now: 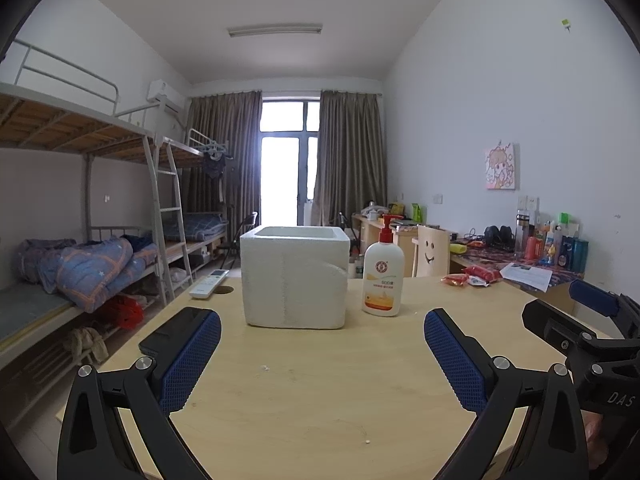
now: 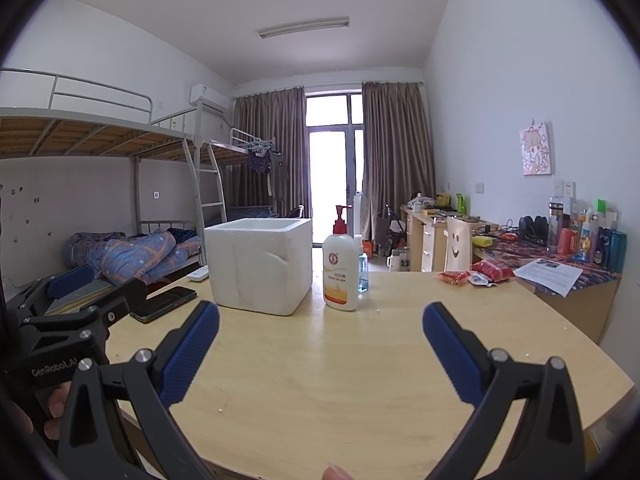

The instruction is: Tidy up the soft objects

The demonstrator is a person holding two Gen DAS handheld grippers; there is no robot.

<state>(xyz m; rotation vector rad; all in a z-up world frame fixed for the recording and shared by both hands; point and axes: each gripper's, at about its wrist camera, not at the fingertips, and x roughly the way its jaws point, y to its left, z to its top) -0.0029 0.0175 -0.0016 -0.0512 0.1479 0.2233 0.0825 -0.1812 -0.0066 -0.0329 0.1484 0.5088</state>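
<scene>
White foam box [image 1: 295,276] is sitting mid-table on the wooden table [image 1: 320,380], lotion pump bottle [image 1: 383,276] standing just beside it on its right, red soft packets [image 2: 476,274] lying near the far right edge. Left gripper [image 1: 322,354] and right gripper [image 2: 320,346] are both hovering over bare tabletop, jaws spread wide, gripping nothing. Black phone [image 2: 164,303] is lying left of the box

We hold both grippers level, side by side above the table's near edge. Left gripper [image 1: 322,354]: jaws spread wide, nothing between them. Right gripper [image 2: 320,350]: likewise spread, empty. Fingers [image 2: 56,408] wrap the left handle.
</scene>
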